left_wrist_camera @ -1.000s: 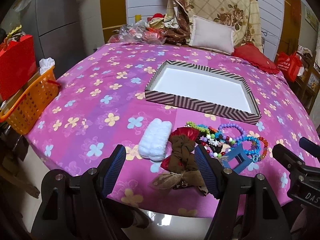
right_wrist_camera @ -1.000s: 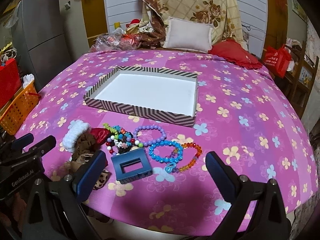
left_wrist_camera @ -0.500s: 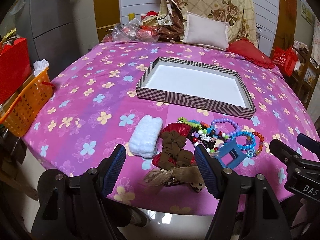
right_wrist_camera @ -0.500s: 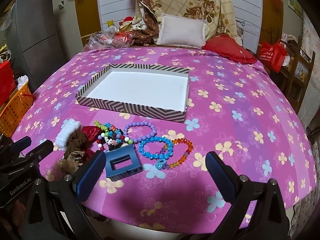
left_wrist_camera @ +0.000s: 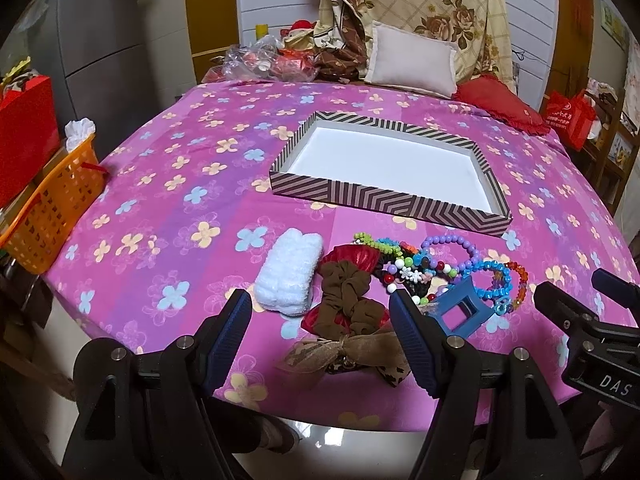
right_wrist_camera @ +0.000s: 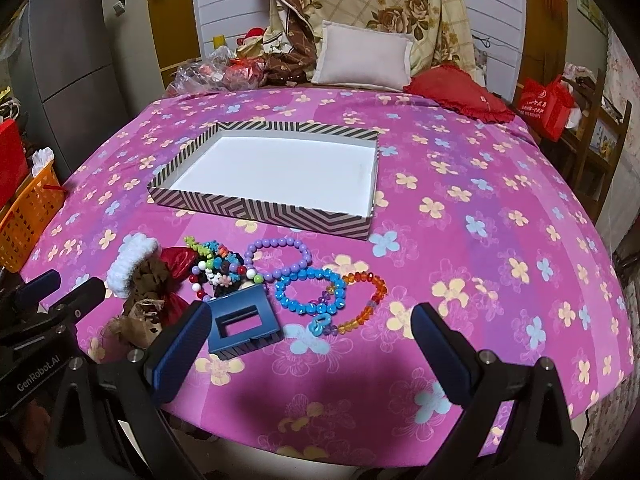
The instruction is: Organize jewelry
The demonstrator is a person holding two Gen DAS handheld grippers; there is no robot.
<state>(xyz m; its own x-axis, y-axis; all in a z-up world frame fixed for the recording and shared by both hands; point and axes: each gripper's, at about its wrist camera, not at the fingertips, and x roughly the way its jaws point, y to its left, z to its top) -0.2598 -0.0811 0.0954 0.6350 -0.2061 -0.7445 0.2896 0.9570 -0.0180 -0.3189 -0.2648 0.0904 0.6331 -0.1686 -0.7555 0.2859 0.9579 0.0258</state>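
A striped box [left_wrist_camera: 384, 198] [right_wrist_camera: 256, 210] with a white, empty floor sits mid-table. In front of it lies a pile: a white scrunchie [left_wrist_camera: 289, 272] [right_wrist_camera: 128, 264], a brown scrunchie [left_wrist_camera: 346, 292], a red one [left_wrist_camera: 356, 257], a tan bow [left_wrist_camera: 348, 354], mixed bead bracelets [left_wrist_camera: 408, 264] [right_wrist_camera: 220, 264], a purple bead bracelet [right_wrist_camera: 278, 260], a blue bead bracelet [right_wrist_camera: 312, 292], an orange bead bracelet [right_wrist_camera: 368, 300] and a blue hair claw [left_wrist_camera: 460, 312] [right_wrist_camera: 242, 322]. My left gripper [left_wrist_camera: 322, 340] is open, hovering at the near table edge over the scrunchies. My right gripper [right_wrist_camera: 308, 352] is open over the near edge, before the bracelets.
The round table wears a pink flowered cloth [right_wrist_camera: 480, 240]. An orange basket [left_wrist_camera: 52, 208] stands off the left edge. Pillows [right_wrist_camera: 364, 60], a red cushion [right_wrist_camera: 456, 94] and plastic bags [left_wrist_camera: 264, 60] lie at the far side. A red bag [right_wrist_camera: 544, 104] hangs at the right.
Both grippers have drawn back and risen a little; the table and pile look farther off. Both stay open. Nothing on the table has moved.
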